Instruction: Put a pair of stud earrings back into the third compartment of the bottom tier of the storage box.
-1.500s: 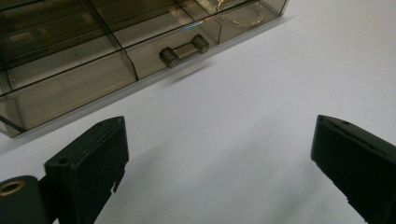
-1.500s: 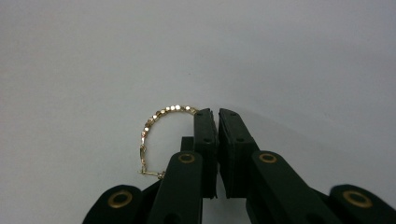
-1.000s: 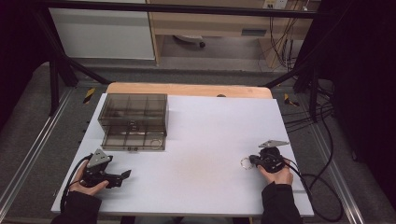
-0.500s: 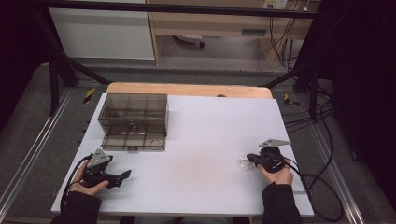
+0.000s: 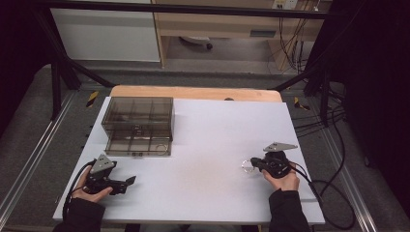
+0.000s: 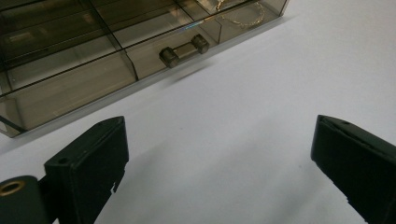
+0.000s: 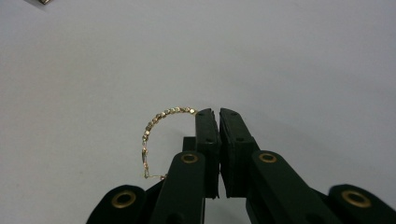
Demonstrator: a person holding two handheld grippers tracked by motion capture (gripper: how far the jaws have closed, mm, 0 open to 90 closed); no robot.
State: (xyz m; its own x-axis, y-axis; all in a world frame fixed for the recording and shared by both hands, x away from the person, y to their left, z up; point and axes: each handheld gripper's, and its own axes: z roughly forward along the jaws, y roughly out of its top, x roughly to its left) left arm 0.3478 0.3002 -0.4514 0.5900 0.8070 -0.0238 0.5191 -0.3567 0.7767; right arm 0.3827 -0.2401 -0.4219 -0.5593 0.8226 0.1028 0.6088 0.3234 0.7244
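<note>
Two grippers: the right gripper [image 7: 218,113] has its fingers pinched shut on a gold bracelet [image 7: 154,125] curling leftward; the left gripper [image 6: 219,154] gapes wide, empty, near a drawer box [image 6: 70,60].

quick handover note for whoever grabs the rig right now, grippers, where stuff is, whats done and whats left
Right hand-held gripper: shut on the gold bracelet, at the right of the white table.
Left hand-held gripper: open, holding nothing, pointed at the smoked plastic organizer box.
Done: bracelet gripped; another gold chain already lies in a front compartment of the box.
Left, probably: carry the bracelet to the box and drop it in a compartment.
</note>
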